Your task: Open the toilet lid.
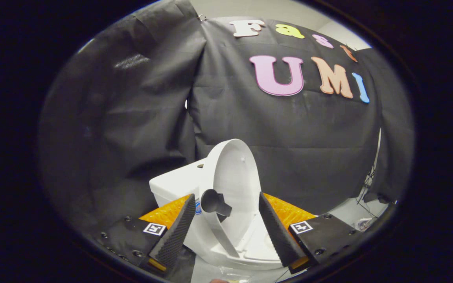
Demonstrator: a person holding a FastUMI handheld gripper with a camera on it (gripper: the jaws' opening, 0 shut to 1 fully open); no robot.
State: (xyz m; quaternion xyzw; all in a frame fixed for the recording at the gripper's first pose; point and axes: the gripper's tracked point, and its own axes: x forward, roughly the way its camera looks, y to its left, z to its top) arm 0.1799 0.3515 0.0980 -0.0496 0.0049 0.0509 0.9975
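Note:
A small white toilet [179, 184] stands just ahead of my fingers, its tank on the left. The white lid [234, 173] is raised nearly upright, leaning back toward the tank. A black knob [214, 202] sticks out from the lid's edge, between my two fingers and a little beyond them. The seat and bowl [250, 245] lie low between the fingers. My gripper [226, 232] is open, its ribbed black fingers [175, 232] standing wide on either side of the lid with nothing pressed between them.
Black cloth walls close in behind and to the left of the toilet. A pale floor with cables [368, 184] shows at the far right. The toilet rests on a light surface [218, 273] under my fingers.

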